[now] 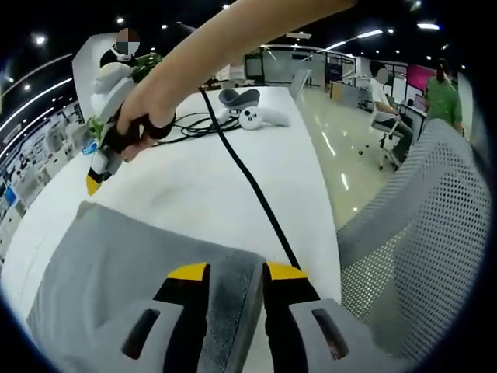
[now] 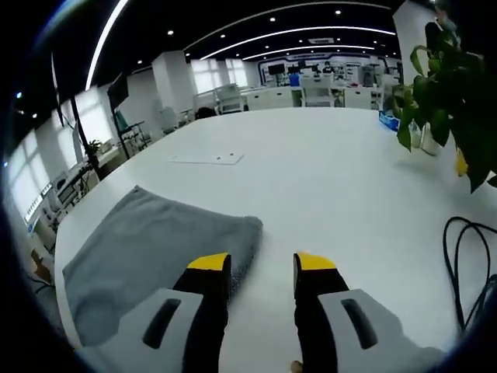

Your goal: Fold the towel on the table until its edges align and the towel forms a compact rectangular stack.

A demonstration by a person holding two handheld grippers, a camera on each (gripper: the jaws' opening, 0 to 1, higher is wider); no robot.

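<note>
The left hand-held gripper (image 1: 235, 272) is clamped on a fold of the grey towel (image 1: 116, 272) lying on the white worktop (image 1: 194, 186). The right hand-held gripper (image 2: 261, 264) stands apart, empty, the towel's corner just beside its left jaw.

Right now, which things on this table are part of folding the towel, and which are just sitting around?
Part of the job:
towel
left gripper, clamped on its fold
right gripper, open
table

Just lying about:
black cable
white controller
potted plant
mesh chair
</note>
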